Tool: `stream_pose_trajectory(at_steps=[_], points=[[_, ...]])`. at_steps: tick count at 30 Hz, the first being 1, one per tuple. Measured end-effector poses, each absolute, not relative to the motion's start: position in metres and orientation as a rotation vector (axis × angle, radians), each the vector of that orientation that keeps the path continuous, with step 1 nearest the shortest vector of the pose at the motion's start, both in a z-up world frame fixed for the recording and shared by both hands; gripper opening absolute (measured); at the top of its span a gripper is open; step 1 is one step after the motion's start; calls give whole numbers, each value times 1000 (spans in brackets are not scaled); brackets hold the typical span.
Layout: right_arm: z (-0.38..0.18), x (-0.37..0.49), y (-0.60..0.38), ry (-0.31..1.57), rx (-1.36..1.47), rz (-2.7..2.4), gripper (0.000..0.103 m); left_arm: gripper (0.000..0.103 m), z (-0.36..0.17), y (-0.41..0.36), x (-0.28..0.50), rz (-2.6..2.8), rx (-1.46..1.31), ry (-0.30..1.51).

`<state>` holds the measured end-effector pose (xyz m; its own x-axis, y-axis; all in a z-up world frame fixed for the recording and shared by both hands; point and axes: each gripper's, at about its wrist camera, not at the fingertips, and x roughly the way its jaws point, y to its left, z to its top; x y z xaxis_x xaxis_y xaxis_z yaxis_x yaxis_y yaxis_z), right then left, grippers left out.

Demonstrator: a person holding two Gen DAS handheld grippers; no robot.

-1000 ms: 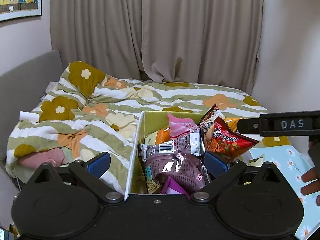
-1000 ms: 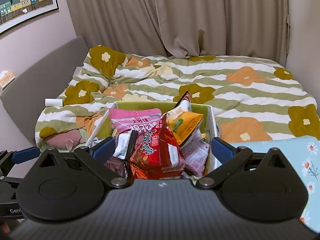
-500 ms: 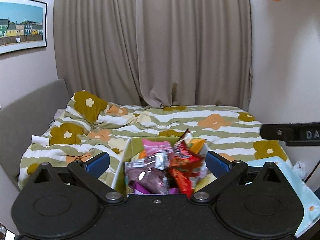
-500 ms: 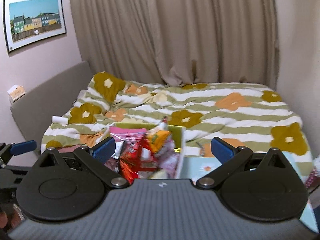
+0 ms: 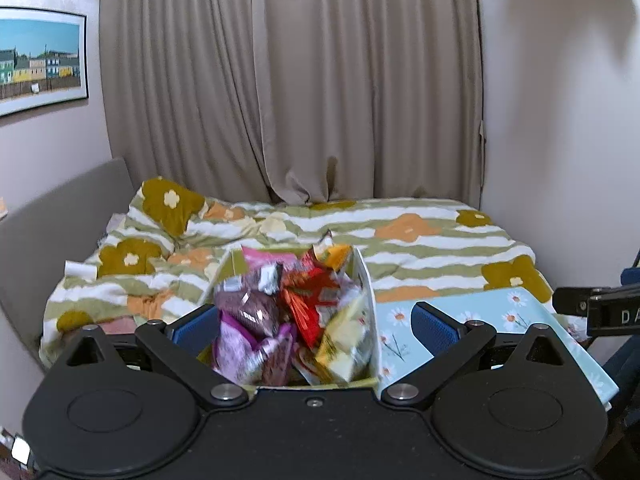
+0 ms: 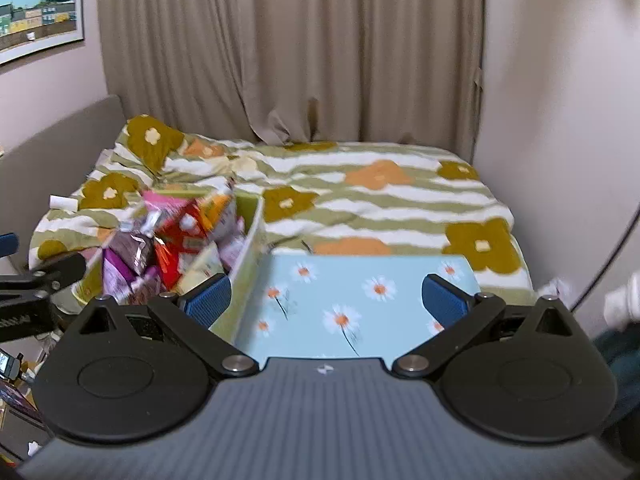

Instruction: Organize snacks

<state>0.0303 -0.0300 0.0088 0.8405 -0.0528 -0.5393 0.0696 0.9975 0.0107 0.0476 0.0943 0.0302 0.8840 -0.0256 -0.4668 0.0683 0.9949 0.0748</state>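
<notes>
A green-lined cardboard box [image 5: 366, 288] full of snack bags stands on a light-blue daisy-print surface [image 5: 476, 316]. Purple bags [image 5: 248, 320], a red bag [image 5: 308, 304] and a yellow bag [image 5: 344, 344] fill it. My left gripper [image 5: 314, 326] is open and empty, its blue pads on either side of the box, held back from it. My right gripper [image 6: 326, 300] is open and empty over the daisy surface [image 6: 352, 300], to the right of the box [image 6: 250, 248]. The snacks [image 6: 176, 240] are blurred there.
A bed with a green, white and orange flower quilt [image 5: 400, 236] lies behind the box. Beige curtains [image 5: 360, 80] hang at the back, a framed picture [image 5: 40, 60] on the left wall. A grey headboard [image 6: 52, 144] runs along the left. The other gripper's bar [image 5: 600, 308] shows at right.
Both grippers have pulled back and up from the snack box, so it looks smaller and farther. The right gripper has shifted right, over the daisy surface. Both stay open.
</notes>
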Motion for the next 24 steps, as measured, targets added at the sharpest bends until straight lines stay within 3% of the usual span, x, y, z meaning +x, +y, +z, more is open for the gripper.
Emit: stream_pose_trajectory(at_steps=[24], points=[[-14, 6, -56, 623, 58, -133, 103, 103, 15, 73, 38, -68, 117, 540]])
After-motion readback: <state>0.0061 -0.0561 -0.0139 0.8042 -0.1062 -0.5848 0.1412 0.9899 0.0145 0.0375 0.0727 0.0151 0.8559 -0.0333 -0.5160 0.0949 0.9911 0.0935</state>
